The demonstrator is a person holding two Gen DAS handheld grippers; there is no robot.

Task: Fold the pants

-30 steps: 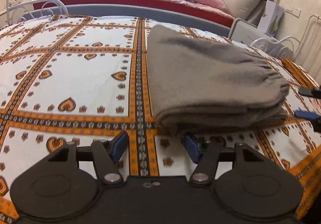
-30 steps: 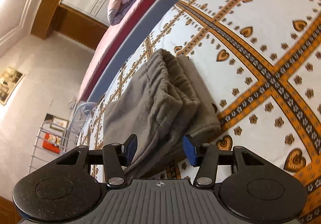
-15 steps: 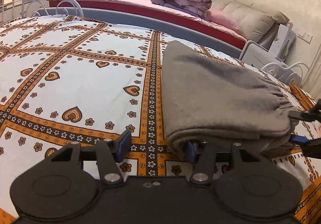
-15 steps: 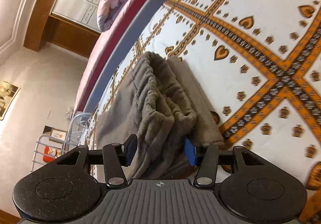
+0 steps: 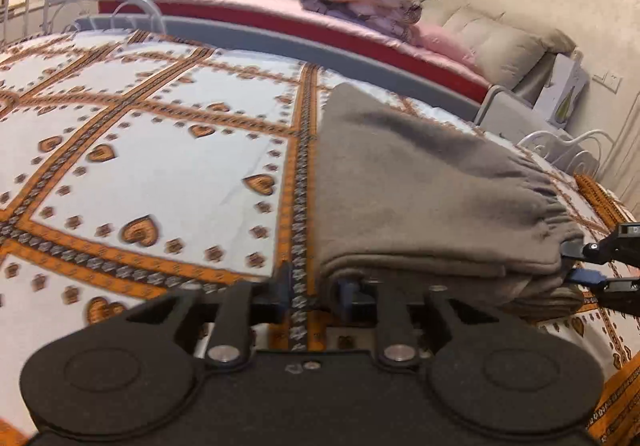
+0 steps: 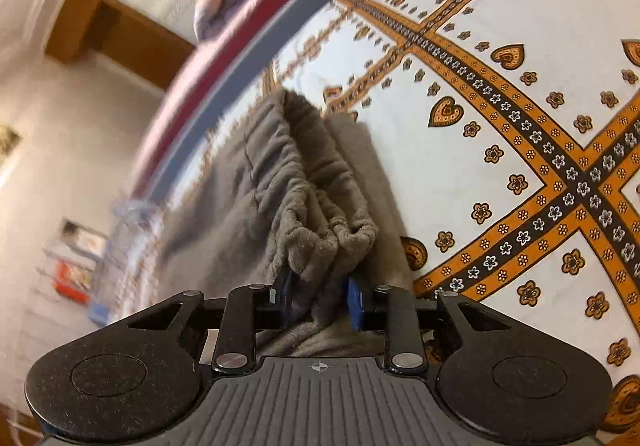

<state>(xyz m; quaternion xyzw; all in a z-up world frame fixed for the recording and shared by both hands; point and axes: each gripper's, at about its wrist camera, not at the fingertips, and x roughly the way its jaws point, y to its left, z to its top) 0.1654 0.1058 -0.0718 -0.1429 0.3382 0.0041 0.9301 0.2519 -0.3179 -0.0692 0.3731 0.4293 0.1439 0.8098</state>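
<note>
At the bottom of the left wrist picture, the left claw (image 5: 311, 292) is closing. Its two blue tips sit at the near left corner of the folded gray pants (image 5: 416, 202). One tip is tucked at the edge of the cloth and the other is over the bed cover (image 5: 168, 166), so I cannot tell if it pinches the cloth.

At the bottom of the right wrist picture, the right claw (image 6: 318, 296) is closing too. The bunched stretchy waist of the pants (image 6: 304, 198) is squeezed between its tips. That same claw pokes in at the right edge of the left picture, at the waist end.

The pants lie folded in a thick pile in the middle of the bed cover, which has orange bands and hearts.

Farther back, at the top, is a pink bed (image 5: 248, 6) with a rolled blanket (image 5: 360, 4).
</note>
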